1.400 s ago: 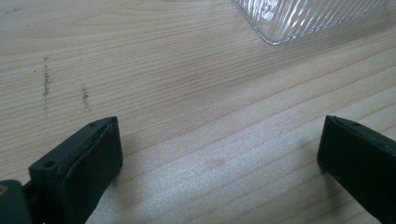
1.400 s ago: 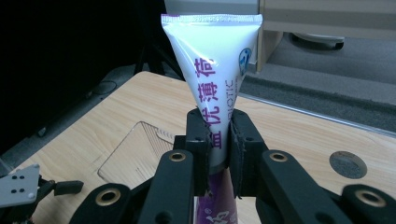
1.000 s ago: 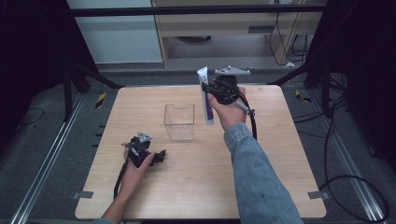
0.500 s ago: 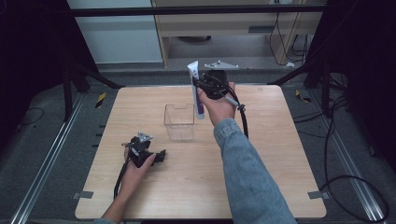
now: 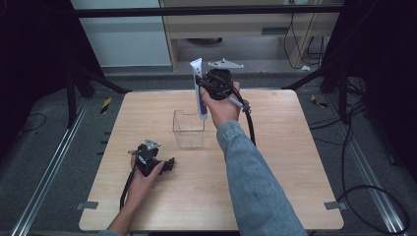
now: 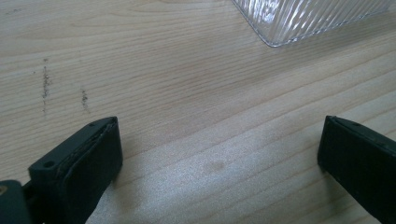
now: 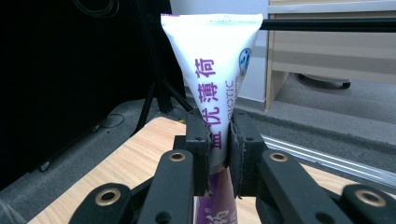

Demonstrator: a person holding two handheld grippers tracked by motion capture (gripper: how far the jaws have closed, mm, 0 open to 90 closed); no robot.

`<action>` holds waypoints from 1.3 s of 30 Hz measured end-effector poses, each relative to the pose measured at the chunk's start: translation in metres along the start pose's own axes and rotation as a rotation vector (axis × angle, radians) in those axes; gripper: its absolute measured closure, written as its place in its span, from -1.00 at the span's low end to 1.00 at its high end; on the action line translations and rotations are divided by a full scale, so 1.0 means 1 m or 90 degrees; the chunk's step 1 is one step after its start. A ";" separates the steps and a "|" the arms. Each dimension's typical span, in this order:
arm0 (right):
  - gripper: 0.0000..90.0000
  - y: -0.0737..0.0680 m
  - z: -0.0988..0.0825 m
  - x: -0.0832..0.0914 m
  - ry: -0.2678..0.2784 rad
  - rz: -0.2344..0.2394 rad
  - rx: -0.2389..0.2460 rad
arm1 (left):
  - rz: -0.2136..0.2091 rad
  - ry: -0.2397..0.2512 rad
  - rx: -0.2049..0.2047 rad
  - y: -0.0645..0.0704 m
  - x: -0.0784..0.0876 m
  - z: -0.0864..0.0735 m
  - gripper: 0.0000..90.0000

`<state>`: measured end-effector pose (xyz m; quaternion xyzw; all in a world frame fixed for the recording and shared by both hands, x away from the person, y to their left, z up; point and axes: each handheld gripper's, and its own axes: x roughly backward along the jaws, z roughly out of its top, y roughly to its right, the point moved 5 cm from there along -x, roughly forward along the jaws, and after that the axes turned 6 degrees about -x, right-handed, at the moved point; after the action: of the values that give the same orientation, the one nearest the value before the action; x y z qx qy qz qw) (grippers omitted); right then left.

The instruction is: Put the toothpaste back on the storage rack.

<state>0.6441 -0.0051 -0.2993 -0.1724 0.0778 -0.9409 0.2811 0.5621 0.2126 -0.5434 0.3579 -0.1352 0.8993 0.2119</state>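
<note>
A white and purple toothpaste tube [image 5: 199,88] hangs upright in the air, crimped end up, with my right gripper [image 5: 202,87] shut on its middle. In the right gripper view the tube [image 7: 212,79] stands clamped between the two black pads. The tube's lower end hangs just above the back right rim of a clear plastic box [image 5: 188,130] on the wooden table [image 5: 295,162]. My left gripper [image 5: 169,163] rests on the table left of and nearer than the box, open. Its jaws stand wide apart over bare wood in the left gripper view, with a ribbed corner of the clear box [image 6: 308,18] ahead.
Metal rails run along both sides of the table. A wooden cabinet and cables stand beyond the far edge. Black and yellow tape marks lie on the floor at the far left and far right.
My right gripper has carried the tube leftward and slightly up, from right of the box to over its back right rim. The left gripper has stayed put.
</note>
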 end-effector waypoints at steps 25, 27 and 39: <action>0.77 -0.014 -0.004 -0.020 0.016 0.010 0.007 | 0.002 0.000 0.001 0.000 0.000 0.000 -1.00; 0.77 -0.016 -0.005 -0.021 0.016 0.012 0.012 | 0.002 0.000 0.001 0.000 0.000 0.000 -1.00; 0.77 -0.015 -0.015 -0.027 0.011 0.013 0.016 | 0.001 0.000 0.001 0.000 -0.001 0.001 -1.00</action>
<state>0.6523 0.0236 -0.3171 -0.1596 0.0698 -0.9405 0.2919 0.5627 0.2121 -0.5434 0.3578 -0.1349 0.8996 0.2111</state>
